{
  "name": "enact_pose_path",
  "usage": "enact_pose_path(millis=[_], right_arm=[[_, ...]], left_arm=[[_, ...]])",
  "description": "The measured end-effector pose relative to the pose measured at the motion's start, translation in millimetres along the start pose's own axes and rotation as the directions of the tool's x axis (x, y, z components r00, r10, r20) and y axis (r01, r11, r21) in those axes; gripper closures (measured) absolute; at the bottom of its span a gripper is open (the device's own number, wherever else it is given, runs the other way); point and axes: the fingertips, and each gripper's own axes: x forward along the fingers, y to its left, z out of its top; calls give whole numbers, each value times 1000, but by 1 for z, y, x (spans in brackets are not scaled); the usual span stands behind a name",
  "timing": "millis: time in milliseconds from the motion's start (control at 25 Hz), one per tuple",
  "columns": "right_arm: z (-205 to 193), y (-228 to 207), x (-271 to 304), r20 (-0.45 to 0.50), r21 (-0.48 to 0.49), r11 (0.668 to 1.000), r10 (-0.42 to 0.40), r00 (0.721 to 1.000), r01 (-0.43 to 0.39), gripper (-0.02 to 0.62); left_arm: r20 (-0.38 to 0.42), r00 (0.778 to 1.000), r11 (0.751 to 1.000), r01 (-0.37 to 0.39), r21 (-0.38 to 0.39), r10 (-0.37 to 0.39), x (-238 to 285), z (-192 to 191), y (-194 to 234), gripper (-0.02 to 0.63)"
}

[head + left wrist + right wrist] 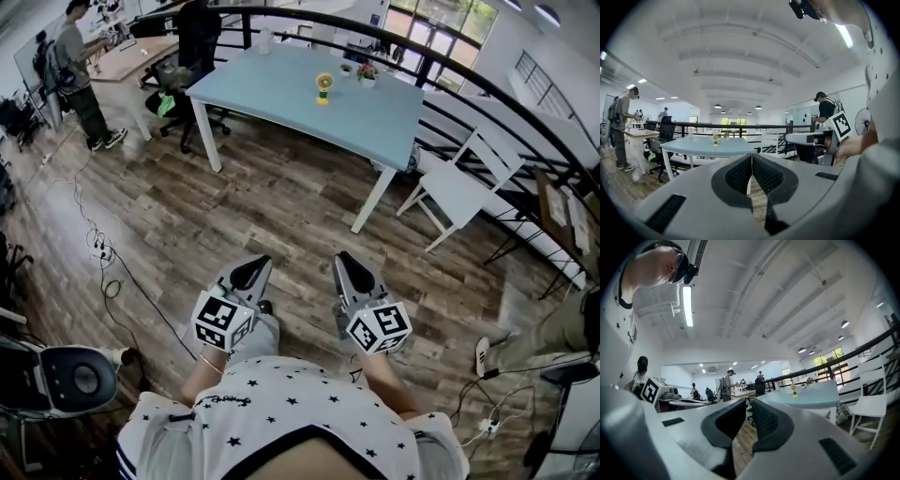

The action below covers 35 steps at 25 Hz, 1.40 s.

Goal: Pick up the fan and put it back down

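Observation:
A small yellow fan (323, 87) stands upright on the light blue table (281, 94) far ahead across the wooden floor. It also shows tiny in the left gripper view as the fan (715, 138) and in the right gripper view as the fan (793, 390). My left gripper (253, 267) is held low in front of the person's body, its jaws shut with nothing between them. My right gripper (349, 265) is beside it, with a narrow slit between its pads and nothing in it. Both are far from the fan.
Two small plant pots (364, 73) sit behind the fan. A white chair (459, 187) stands right of the table and a black office chair (197, 47) at its left end. Cables (98, 248) trail over the floor at left. A person (80, 75) stands by a far desk. A black railing (487, 94) curves behind the table.

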Motion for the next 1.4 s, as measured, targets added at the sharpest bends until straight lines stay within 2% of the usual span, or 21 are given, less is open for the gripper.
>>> enact_pose_path(millis=[280, 440, 960, 1400], right_arm=[[10, -28, 26, -2, -24, 996, -85, 996, 85, 563], [16, -33, 55, -3, -33, 993, -109, 994, 109, 563], [23, -41, 177, -39, -46, 993, -112, 993, 111, 558], [12, -24, 251, -80, -68, 992, -111, 991, 106, 546]], left_arm=[[33, 996, 996, 83, 12, -84, 45, 18, 28, 577], [30, 995, 995, 98, 6, -98, 61, 24, 60, 577], [25, 997, 996, 80, -47, -79, 99, 27, 178, 577], [40, 998, 997, 53, -57, -51, 89, 18, 255, 577]])
